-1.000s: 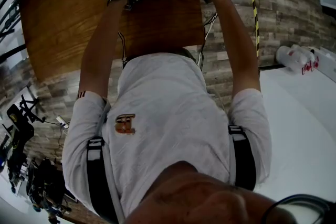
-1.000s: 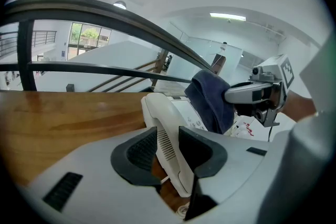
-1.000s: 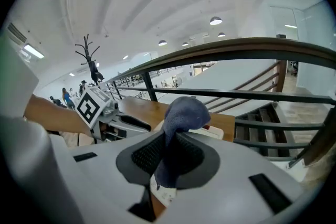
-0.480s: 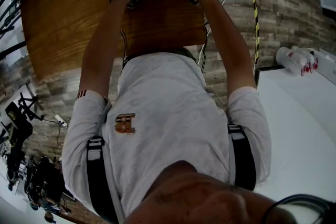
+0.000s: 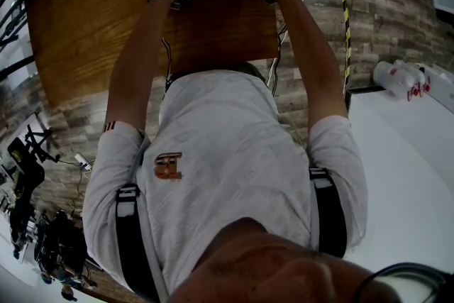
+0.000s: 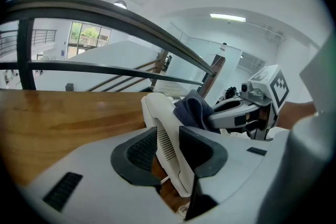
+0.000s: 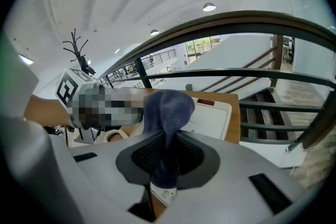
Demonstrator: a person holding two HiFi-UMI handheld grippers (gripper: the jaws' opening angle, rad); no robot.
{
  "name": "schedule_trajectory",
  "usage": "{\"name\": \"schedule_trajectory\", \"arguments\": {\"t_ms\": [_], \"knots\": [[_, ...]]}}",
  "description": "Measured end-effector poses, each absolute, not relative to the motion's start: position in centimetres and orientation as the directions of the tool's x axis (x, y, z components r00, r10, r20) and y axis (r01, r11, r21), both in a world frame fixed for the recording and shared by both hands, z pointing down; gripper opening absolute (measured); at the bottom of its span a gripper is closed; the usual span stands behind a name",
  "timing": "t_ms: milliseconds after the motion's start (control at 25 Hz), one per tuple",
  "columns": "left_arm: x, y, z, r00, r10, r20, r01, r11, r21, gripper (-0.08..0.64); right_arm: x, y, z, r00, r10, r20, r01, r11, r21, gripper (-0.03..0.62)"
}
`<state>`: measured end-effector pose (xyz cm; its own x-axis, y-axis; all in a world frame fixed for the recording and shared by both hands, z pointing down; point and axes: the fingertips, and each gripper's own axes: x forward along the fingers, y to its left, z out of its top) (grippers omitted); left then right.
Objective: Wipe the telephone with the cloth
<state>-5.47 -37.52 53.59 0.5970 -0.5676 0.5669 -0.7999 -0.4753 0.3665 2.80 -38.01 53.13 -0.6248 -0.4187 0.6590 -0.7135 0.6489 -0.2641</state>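
The head view is dimly exposed and muted, with strong barrel distortion bending its edges and the dark foreground left out of focus. Both gripper views are brightly lit by ceiling lights (image 6: 227, 17) and daylight from windows (image 6: 86, 36), ringed by black fisheye vignetting, and the left gripper (image 6: 170, 152) nearest the lens is rendered soft

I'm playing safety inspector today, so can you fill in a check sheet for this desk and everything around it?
Surface: wooden table, brown top.
Job's things: white handset tilted up; white telephone base on the table; blue cloth against the handset's top end.
Clutter: nothing seen.
Grippers: left gripper clamps the handset in its fingers; right gripper pinches the cloth.
Cables: thin wires hang past the table's near edge.
Surroundings: metal railing, brick-patterned floor.
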Motion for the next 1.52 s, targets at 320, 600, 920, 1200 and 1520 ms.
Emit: {"name": "schedule_trajectory", "arguments": {"t_ms": [320, 600, 920, 1200, 1520], "knots": [[-5.5, -37.6, 53.8, 0.599, -0.569, 0.564, -0.799, -0.473, 0.371, 0.133, 7.9, -37.9, 54.4, -0.56, -0.468, 0.683, -0.781, 0.574, -0.247, 0.071], [-5.4, -37.4, 53.8, 0.6, -0.571, 0.561, -0.798, -0.474, 0.371, 0.135, 11.4, -36.7, 53.3, -0.527, -0.517, 0.674, -0.816, 0.531, -0.23, 0.071], [-5.6, -37.6, 53.9, 0.598, -0.579, 0.554, -0.801, -0.469, 0.374, 0.135, 8.9, -34.5, 50.2, -0.589, -0.53, 0.611, -0.778, 0.577, -0.249, 0.071], [-5.7, -37.4, 53.9, 0.6, -0.584, 0.546, -0.799, -0.462, 0.385, 0.135, 2.7, -31.7, 49.7, -0.686, -0.467, 0.558, -0.699, 0.634, -0.33, 0.071], [-5.8, -37.5, 53.8, 0.594, -0.587, 0.551, -0.805, -0.452, 0.385, 0.137, -1.2, -30.6, 52.5, -0.705, -0.407, 0.58, -0.672, 0.644, -0.366, 0.071]]}}
